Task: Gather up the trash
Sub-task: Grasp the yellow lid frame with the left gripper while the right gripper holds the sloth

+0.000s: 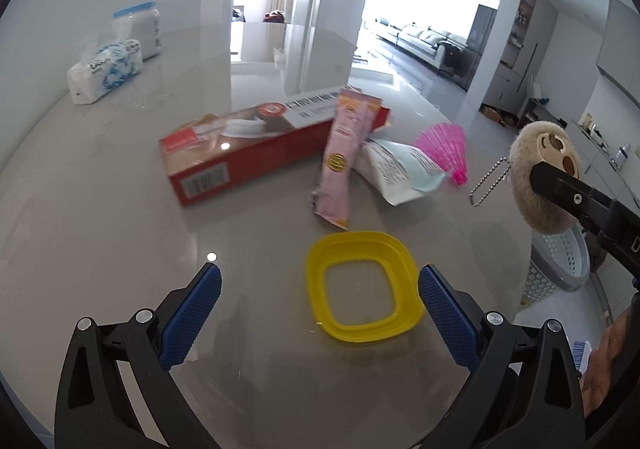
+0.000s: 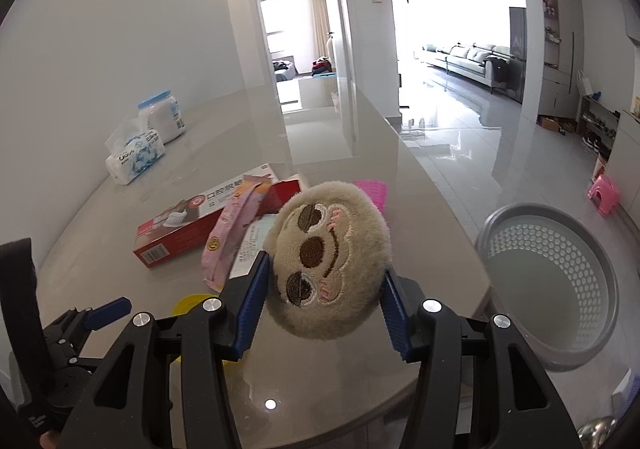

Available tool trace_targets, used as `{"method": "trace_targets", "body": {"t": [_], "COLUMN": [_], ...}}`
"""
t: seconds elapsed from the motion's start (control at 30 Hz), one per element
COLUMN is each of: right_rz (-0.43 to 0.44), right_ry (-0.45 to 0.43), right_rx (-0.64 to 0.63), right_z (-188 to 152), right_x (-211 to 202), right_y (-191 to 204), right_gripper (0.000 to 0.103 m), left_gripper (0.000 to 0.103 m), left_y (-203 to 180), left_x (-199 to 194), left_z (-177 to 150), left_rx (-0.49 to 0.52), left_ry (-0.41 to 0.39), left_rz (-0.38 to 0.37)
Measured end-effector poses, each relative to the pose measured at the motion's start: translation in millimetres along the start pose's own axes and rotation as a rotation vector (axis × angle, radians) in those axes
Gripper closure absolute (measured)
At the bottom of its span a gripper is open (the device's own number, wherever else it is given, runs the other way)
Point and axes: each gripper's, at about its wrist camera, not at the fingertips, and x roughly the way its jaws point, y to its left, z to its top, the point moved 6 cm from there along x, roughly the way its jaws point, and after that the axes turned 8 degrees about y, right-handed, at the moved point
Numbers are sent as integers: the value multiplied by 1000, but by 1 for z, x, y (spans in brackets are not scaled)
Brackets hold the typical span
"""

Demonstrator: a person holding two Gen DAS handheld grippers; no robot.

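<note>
The right tongs (image 2: pixel 324 285) clamp a beige plush sloth keychain (image 2: pixel 330 261) at centre frame, above the desk (image 2: pixel 120 217) edge and left of a grey perforated wastebasket (image 2: pixel 548 289) on the floor. The left tongs (image 1: pixel 320 313) stand wide open and empty around a yellow square lid ring (image 1: pixel 362 285), with a red toothpaste box (image 1: pixel 256 145) and pink wrapper (image 1: pixel 340 161) beyond.

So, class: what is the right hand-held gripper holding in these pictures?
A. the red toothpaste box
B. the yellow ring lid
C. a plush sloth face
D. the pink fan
C: the plush sloth face sits clamped between the blue pads of the right hand-held gripper, lifted off the table near the grey basket.
</note>
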Motion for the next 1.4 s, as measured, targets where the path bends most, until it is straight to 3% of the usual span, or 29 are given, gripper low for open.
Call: {"method": "trace_targets", "body": {"t": [0.13,0.33,0.53,0.6,0.73,1.13,1.4], "right_rz": [4,9,18,21,23,29,8], "right_ry": [6,12,-5,-6,-4,-1,-15], "right_rx": [32,65,88,94,106,140,177], "right_z": [-9,-20,-23,-25,-26,-30,-31], "right_x": [-3,-8,-14,-15,-15,-13,-18], "right_y": [-15,-31,-40,-42,-46,-60,-83], "right_gripper": [52,52,52,52,52,52,52], "left_gripper": [6,6,7,10,32,34,34], "left_y": [-13,-22,-25,-25,-31,-45,-87], "left_x": [11,29,36,38,36,11,-4], "left_z": [-3,-7,-6,-6,-7,4,24], "left_rx": [6,3,18,23,62,104,183], "left_ry": [28,84,86,81,72,-5,-70], "left_rz": [-38,-8,35,58,94,86,41]}}
